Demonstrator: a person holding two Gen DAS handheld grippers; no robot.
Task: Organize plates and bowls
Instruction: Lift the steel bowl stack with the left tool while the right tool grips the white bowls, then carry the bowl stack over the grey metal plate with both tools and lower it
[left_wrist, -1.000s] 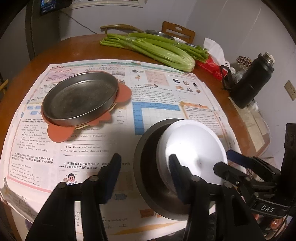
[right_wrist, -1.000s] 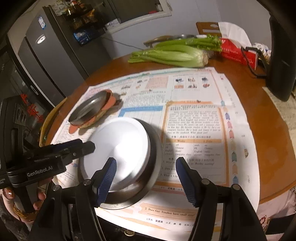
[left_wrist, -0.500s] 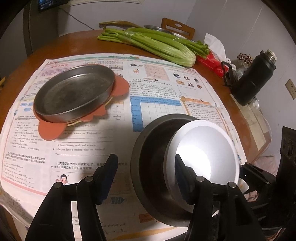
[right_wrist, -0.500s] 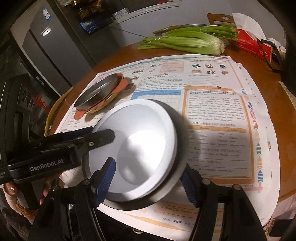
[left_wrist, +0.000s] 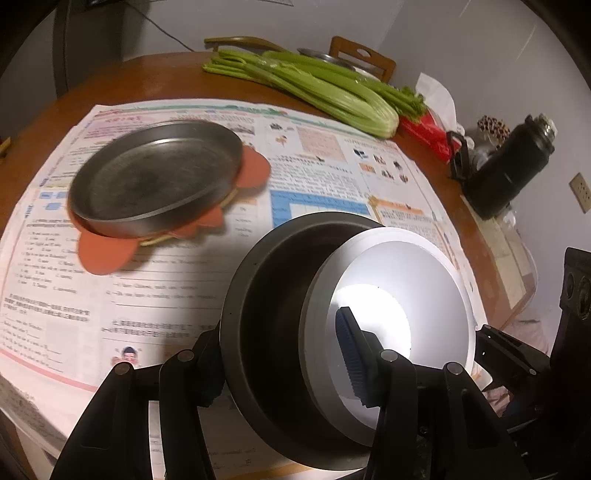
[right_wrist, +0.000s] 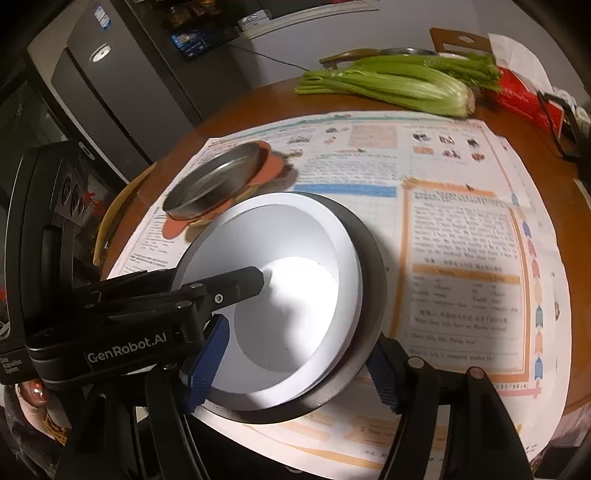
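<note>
fridge (right_wrist: 122, 85) in right view only

It was somebody's home dining corner: a round wooden table (left_wrist: 155, 74) spread with printed school worksheets (right_wrist: 458, 236), celery (left_wrist: 332, 92) lying at the far side, a wooden chair (left_wrist: 364, 55) behind, and a grey fridge (right_wrist: 110, 85) against the wall

Both the left gripper (left_wrist: 284, 354) and the right gripper (right_wrist: 295, 363) are spread wide, jaws straddling something each.
</note>
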